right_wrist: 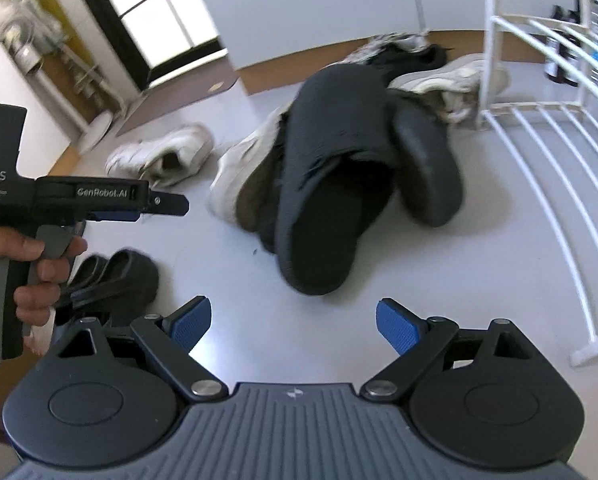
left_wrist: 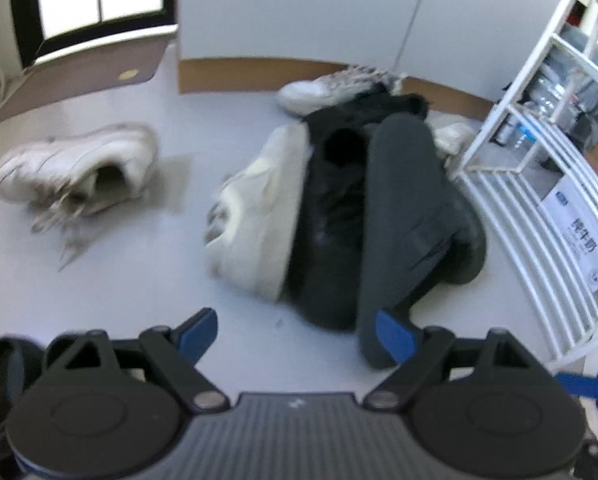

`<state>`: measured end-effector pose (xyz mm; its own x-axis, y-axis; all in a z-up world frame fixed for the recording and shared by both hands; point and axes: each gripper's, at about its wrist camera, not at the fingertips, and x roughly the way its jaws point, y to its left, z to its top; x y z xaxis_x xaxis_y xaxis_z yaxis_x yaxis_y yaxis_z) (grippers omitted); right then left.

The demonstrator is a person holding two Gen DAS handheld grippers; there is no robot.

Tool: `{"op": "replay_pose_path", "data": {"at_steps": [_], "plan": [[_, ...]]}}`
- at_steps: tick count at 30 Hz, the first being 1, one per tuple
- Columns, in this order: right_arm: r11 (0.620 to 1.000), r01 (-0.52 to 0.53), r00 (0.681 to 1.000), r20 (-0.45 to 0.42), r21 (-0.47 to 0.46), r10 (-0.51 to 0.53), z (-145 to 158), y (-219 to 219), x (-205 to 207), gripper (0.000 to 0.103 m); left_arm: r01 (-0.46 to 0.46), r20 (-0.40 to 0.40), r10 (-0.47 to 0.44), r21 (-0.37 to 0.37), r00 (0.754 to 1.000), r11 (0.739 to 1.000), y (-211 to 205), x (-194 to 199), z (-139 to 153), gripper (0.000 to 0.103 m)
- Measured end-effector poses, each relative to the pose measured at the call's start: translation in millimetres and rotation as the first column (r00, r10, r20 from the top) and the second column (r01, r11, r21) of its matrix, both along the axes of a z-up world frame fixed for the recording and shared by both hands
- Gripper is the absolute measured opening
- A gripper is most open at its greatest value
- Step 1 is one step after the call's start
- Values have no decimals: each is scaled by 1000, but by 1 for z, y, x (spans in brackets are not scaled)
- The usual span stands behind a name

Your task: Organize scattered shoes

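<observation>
- The left gripper point(left_wrist: 297, 334) hung over the pale floor point(left_wrist: 139, 280) with its blue pads well apart and nothing between them.
- The right gripper point(right_wrist: 295, 326) was likewise spread wide and empty above the floor.
- A pile of shoes lay ahead of both grippers, near the foot of a white rack point(left_wrist: 539, 216): a dark slipper point(left_wrist: 403, 216), a black shoe point(left_wrist: 331, 208) and a cream sneaker point(left_wrist: 259, 208) pressed side by side.
- The left wrist view showed the slipper from its sole side, lying across the black shoe; the right wrist view looked into the slipper's point(right_wrist: 323, 216) open mouth and showed a second dark slipper point(right_wrist: 427, 168) leaning on it, sole up.
- A lone white sneaker point(left_wrist: 75, 168) lay on its side well apart from the pile, laces trailing, seen in both views.
- Another white sneaker point(left_wrist: 327, 88) sat behind the pile by the wall's brown skirting.
- Only the right wrist view showed a hand point(right_wrist: 31, 272) gripping the left gripper's handle, and a pair of black shoes point(right_wrist: 115, 280) on the floor just beneath it.
- Only the left wrist view showed a printed carton point(left_wrist: 579, 236) behind the rack bars.
- The left wrist view was blurred.
</observation>
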<state>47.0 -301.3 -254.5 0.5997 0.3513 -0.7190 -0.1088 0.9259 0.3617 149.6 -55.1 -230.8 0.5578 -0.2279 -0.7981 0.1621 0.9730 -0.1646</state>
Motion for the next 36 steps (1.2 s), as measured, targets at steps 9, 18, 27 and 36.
{"op": "replay_pose_path", "data": {"at_steps": [9,18,27,36], "plan": [[993,115,993,-23,6,-114,-11,-38,-2,93,11,2,-11,-6,1000,1000,-32,17,-16,89],[989,150,989,-11,0,-150,-12,-55,-2,93,66,26,-67,38,997,997,-64,34,-3,89],[985,173,985,20,15,-173,-6,-69,2,93,128,68,-132,56,989,990,-117,57,19,89],[981,194,981,13,15,-194,-10,-85,3,93,147,75,-151,56,986,988,-179,103,20,89]]}}
